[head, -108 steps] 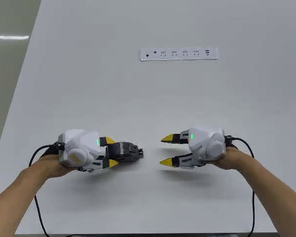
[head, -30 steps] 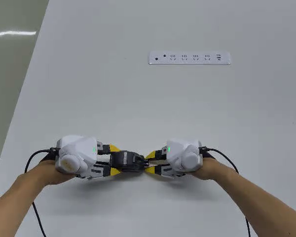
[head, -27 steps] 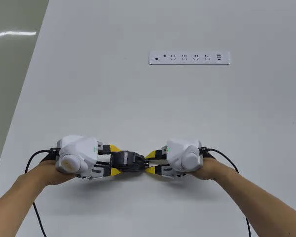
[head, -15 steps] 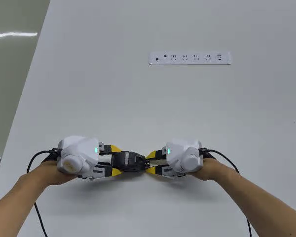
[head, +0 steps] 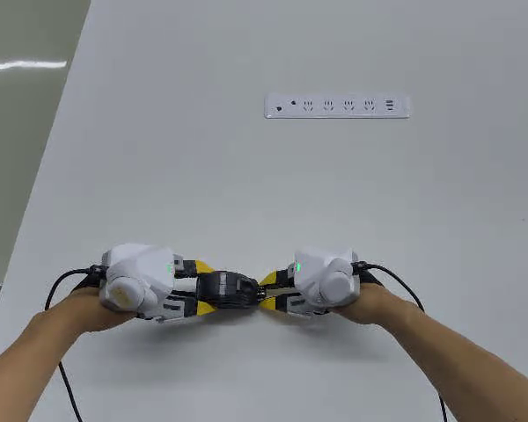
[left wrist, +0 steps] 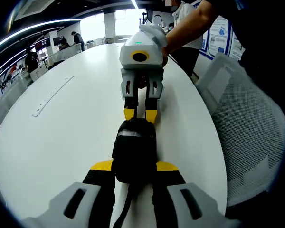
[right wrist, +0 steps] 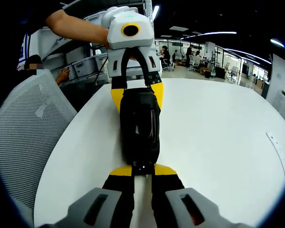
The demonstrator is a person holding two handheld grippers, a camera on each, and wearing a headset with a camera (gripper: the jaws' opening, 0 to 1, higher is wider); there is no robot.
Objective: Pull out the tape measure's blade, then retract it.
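A black tape measure (head: 225, 289) lies on the white table (head: 246, 176) near its front edge. My left gripper (head: 202, 286) is shut on its case from the left; in the left gripper view the case (left wrist: 134, 151) sits between the yellow fingertips (left wrist: 102, 166). My right gripper (head: 267, 291) meets the case from the right. In the right gripper view its yellow tips (right wrist: 121, 170) are pinched at the blade's end (right wrist: 142, 166), right at the case (right wrist: 139, 123). No length of blade shows outside the case.
A white power strip (head: 337, 106) lies at the far middle of the table. The table's left edge (head: 44, 158) drops to a grey floor. A white mesh chair (left wrist: 242, 123) stands close by the table's near side, and people sit at desks far behind.
The right gripper has come in from the right and closed its open jaws at the tape measure's front. Over the last second both grippers stay almost still.
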